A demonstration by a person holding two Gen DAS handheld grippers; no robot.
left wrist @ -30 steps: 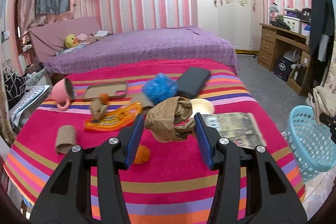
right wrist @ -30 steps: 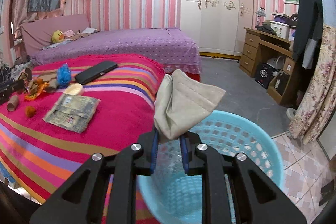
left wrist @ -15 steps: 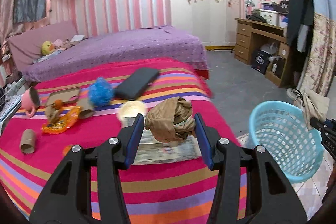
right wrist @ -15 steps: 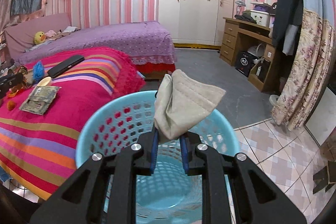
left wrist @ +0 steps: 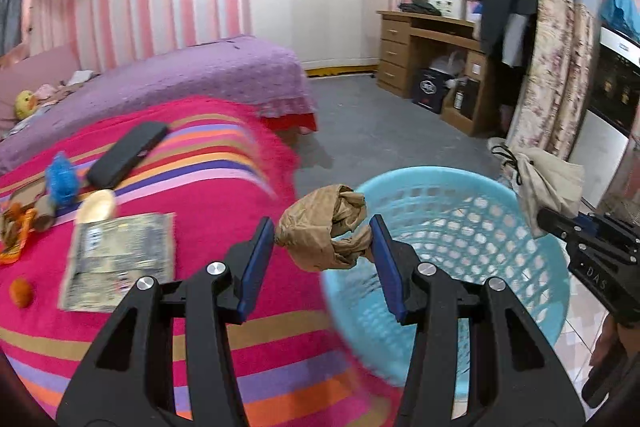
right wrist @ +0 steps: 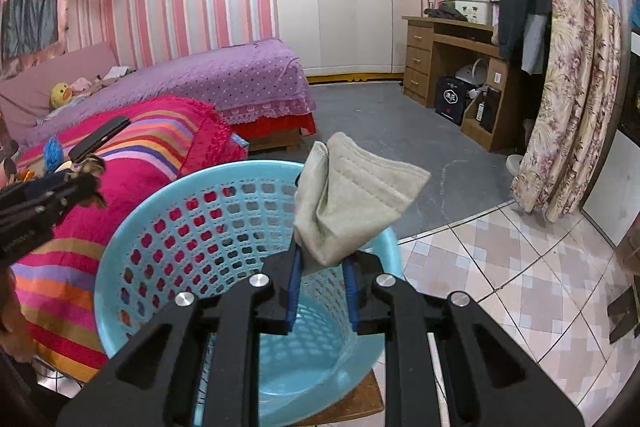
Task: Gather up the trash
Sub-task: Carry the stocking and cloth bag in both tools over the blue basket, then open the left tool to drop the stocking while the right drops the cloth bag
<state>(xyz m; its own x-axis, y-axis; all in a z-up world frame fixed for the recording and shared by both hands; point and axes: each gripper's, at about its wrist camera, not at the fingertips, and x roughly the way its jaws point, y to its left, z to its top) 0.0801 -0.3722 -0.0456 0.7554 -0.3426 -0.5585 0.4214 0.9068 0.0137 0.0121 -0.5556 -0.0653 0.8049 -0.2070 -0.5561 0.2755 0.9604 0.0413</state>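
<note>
Two grippers are holding trash at a blue basket (right wrist: pixel 168 227): the left gripper (left wrist: pixel 322 247), fingers clamped on a crumpled brown paper bag (left wrist: pixel 324 235), and the right gripper (right wrist: pixel 322 267), fingers pinching a beige face mask (right wrist: pixel 352 199) above the opening.

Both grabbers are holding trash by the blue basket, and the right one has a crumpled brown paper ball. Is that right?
Almost. The right gripper holds a folded pale face mask over the blue basket, as the right wrist view shows. The crumpled brown paper ball is in the left gripper, seen in the left wrist view.
</note>
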